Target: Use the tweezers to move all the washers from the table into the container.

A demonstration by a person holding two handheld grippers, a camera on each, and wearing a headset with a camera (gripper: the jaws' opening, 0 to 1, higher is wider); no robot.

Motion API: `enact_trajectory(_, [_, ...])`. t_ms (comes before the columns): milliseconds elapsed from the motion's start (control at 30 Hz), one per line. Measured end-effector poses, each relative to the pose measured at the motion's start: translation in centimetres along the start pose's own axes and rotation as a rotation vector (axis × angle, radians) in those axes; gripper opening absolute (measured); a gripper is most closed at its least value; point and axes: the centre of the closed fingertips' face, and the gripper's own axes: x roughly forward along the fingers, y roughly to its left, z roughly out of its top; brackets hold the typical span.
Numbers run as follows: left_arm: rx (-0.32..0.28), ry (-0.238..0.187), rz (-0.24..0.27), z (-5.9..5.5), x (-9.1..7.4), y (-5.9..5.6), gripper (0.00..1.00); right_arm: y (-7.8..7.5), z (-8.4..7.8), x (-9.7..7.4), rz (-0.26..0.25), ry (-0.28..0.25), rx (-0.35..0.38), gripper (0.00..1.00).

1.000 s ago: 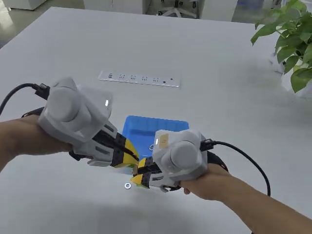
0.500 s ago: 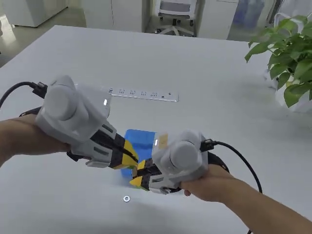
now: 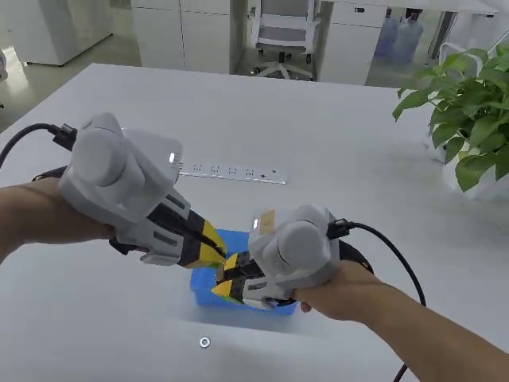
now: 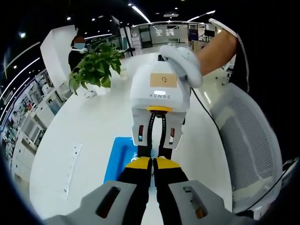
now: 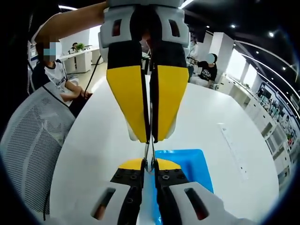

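Step in hand: as I judge it, settling the thin, silvery metal tweezers (image 5: 147,153) between the two tools before any washer is picked up.
Left hand-held gripper (image 3: 215,248): jaws drawn narrow. The right gripper view shows its yellow pads (image 5: 129,98) head-on, pressed onto the tweezers' shank.
Right hand-held gripper (image 3: 231,278): jaws also narrow, seemingly clamped on the tweezers' other end. It meets the left one tip to tip above the container.
Tweezers: a fine line running between both pairs of jaws. I cannot tell which end carries the points.
Washer: one small, silvery metal ring washer (image 3: 204,342) lies flat on the white counter (image 3: 342,151), close to the near edge. It is just in front of the container and not touching it.
Container: a shallow, blue rectangular plastic tray (image 3: 203,293) in the near half of the counter. The grippers hide what is inside it.
Doing it well: let one gripper go only once the other holds firm. The carrying gripper should clamp across both tweezer arms, far enough back that a squeeze closes the points, with the points well clear ahead. Keep the exchange over the tray so that a slip lands somewhere harmless.
Next demand: a flat ring probably needs a low approach that nips the rim.
Risk: the slim, smooth shank may twist or slide in the pads.
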Motion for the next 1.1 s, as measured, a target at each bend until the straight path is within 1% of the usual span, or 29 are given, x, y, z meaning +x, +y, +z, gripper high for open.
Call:
enact_trajectory(200, [0.008, -0.002, 0.005, 0.2, 0.3, 1.1, 0.06, -1.3, -0.3, -0.2, -0.013, 0.003, -0.002, 0.10])
enact_trajectory(433, [0.010, -0.006, 0.002, 0.0, 1.2, 2.2, 0.06, -2.5, -1.1, 0.0, -0.017, 0.008, 0.007, 0.10])
enact_trajectory(1100, [-0.013, -0.001, -0.036, -1.9, 4.1, 4.1, 0.06, -3.9, -4.2, 1.7, 0.005, 0.025, 0.054, 0.10])
